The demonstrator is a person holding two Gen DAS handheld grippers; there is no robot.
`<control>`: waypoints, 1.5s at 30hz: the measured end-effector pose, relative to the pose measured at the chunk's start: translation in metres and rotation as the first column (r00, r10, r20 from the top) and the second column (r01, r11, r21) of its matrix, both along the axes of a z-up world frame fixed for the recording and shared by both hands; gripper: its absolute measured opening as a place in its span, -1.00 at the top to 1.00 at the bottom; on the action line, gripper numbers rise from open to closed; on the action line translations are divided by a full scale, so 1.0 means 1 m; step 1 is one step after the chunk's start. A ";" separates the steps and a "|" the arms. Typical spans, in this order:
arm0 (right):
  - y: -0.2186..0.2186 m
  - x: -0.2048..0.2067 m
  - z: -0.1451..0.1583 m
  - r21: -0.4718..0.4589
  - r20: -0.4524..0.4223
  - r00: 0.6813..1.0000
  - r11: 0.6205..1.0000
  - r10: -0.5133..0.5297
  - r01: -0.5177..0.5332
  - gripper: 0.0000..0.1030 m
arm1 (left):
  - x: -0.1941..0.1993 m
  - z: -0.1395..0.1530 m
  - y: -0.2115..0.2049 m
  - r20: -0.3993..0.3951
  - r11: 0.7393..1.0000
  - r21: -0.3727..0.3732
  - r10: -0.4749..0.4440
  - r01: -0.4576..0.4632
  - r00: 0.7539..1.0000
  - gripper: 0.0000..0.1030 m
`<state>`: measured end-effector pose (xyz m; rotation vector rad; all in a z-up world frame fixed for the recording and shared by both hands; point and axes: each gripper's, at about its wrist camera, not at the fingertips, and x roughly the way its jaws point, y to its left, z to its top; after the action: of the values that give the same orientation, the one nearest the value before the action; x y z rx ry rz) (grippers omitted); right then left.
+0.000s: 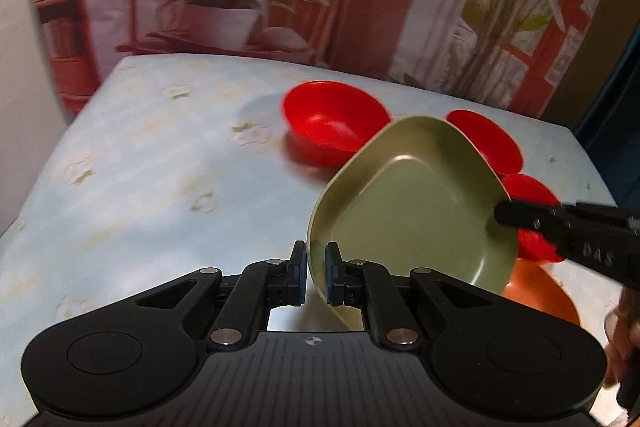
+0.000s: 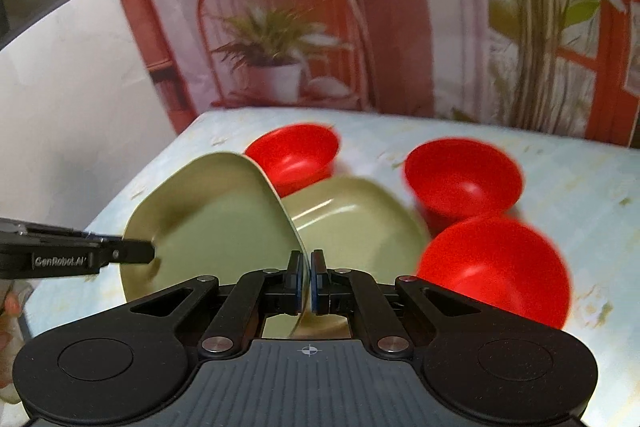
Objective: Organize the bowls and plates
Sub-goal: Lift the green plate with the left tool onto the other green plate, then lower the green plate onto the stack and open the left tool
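- While the green plate [image 1: 408, 211] is lifted above the table [image 1: 140, 155], both grippers hold it at opposite rims, so it hangs tilted between them.
- The left gripper [image 1: 316, 277] has its jaws closed on the near rim of this plate; the right gripper [image 2: 306, 279] is pinched in the same way on the other rim.
- I think two holds are used because the plate is wide and smooth, and one pinch at the edge could let it swing.
- A second green plate [image 2: 360, 223] lies flat on the table under the lifted one, probably the place for stacking.
- Three red bowls [image 2: 464, 179] stand near it, apart from each other and not yet nested.
- An orange plate [image 1: 540, 299] is seen partly below the lifted one, in the left view.
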<state>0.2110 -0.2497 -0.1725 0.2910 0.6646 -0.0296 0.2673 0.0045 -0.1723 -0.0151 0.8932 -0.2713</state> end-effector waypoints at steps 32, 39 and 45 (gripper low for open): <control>-0.060 0.056 -0.034 -0.090 -0.077 0.994 0.994 -0.072 0.065 0.94 | 0.062 -0.033 -0.051 -0.080 0.996 0.052 -0.073 0.077 0.994 0.78; -0.058 0.059 -0.038 -0.120 -0.085 0.994 0.991 -0.072 0.061 0.94 | 0.062 -0.036 -0.054 -0.076 0.992 0.082 -0.091 0.097 0.993 0.78; -0.060 0.058 -0.038 -0.119 -0.093 0.993 0.991 -0.066 0.055 0.95 | 0.066 -0.036 -0.046 -0.105 0.996 0.036 -0.079 0.084 0.991 0.78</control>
<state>0.2692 -0.3102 -0.2109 0.1981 0.7475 -0.1410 0.3333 -0.0416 -0.2080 0.0452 1.0034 -0.3310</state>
